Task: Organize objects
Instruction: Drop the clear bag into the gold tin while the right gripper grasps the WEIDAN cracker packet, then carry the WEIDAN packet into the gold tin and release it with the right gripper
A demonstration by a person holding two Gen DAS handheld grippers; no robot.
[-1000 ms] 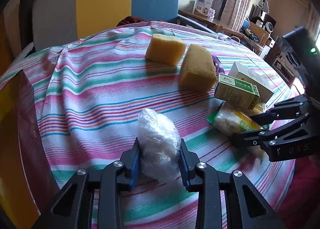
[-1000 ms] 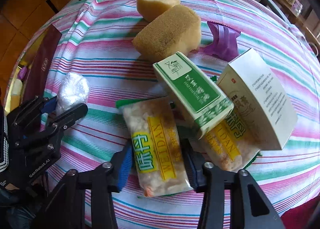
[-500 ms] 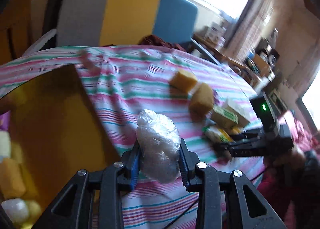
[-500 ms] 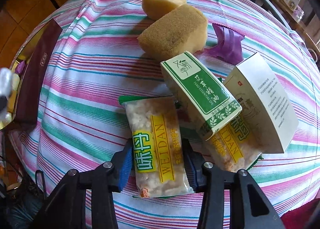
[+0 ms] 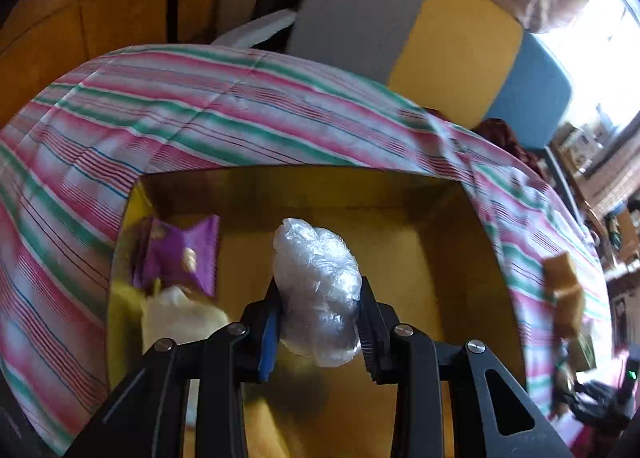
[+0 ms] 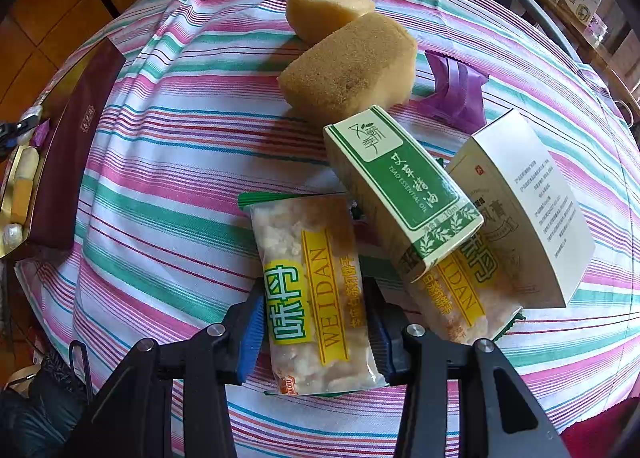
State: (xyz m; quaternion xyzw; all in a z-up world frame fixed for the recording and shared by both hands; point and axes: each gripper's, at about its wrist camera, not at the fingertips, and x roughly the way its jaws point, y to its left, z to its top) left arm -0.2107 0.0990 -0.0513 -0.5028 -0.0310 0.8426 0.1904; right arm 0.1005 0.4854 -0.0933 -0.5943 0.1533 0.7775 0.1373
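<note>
The left gripper [image 5: 318, 322] pinches a crumpled clear plastic bag [image 5: 316, 290] between its two fingers, holding it above the open gold box [image 5: 460, 258] that fills the lower centre of the left wrist view. Inside the box, at lower left of that frame, lie a purple wrapper [image 5: 180, 254] and a pale yellowish lump [image 5: 176, 318] — blurred, so its kind cannot be told. The striped cloth [image 5: 200, 117] curves around the box on the upper and left sides.

In the right wrist view, the right gripper [image 6: 316, 330] has its fingers pressed against both sides of a clear snack packet [image 6: 316, 298] with a yellow band, low in the centre of the frame and lying on the cloth. Just right of it a green carton [image 6: 400, 185] leans over a second snack packet [image 6: 464, 298], touching a white carton [image 6: 532, 209]. Above them sit a brown sponge [image 6: 348, 65] and a yellow sponge [image 6: 324, 9], touching — a purple packet [image 6: 456, 85] lies just right of the brown one.
</note>
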